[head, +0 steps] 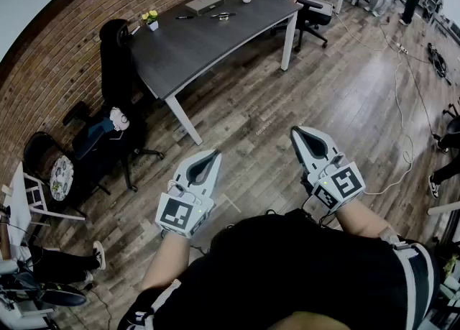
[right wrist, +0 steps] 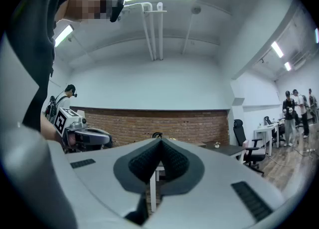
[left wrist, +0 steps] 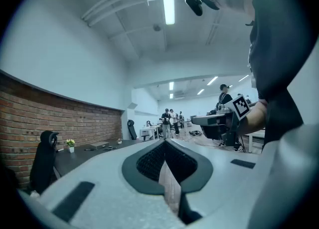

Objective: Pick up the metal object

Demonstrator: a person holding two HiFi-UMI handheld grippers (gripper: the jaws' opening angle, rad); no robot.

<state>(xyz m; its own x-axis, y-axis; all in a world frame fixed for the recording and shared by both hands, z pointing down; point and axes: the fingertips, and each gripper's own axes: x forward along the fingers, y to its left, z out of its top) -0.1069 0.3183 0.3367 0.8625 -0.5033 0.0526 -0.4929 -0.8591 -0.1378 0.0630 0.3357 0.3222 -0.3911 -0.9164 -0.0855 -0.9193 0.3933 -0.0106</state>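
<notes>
Well back from the dark worktop point(head: 194, 41), where a small item point(head: 223, 15) near its far edge may be the metal object, the left hand-held gripper point(head: 213, 154) and right hand-held gripper point(head: 295, 133) hang closed and empty, so the pick-up looks unstarted and next calls for walking closer and opening one's jaws.

Metal object point(head: 223, 14): small, dark, slim, lying flat at far end of dark desk point(head: 215, 41), just beside flat grey box point(head: 205, 3). Too small for finer detail.
</notes>
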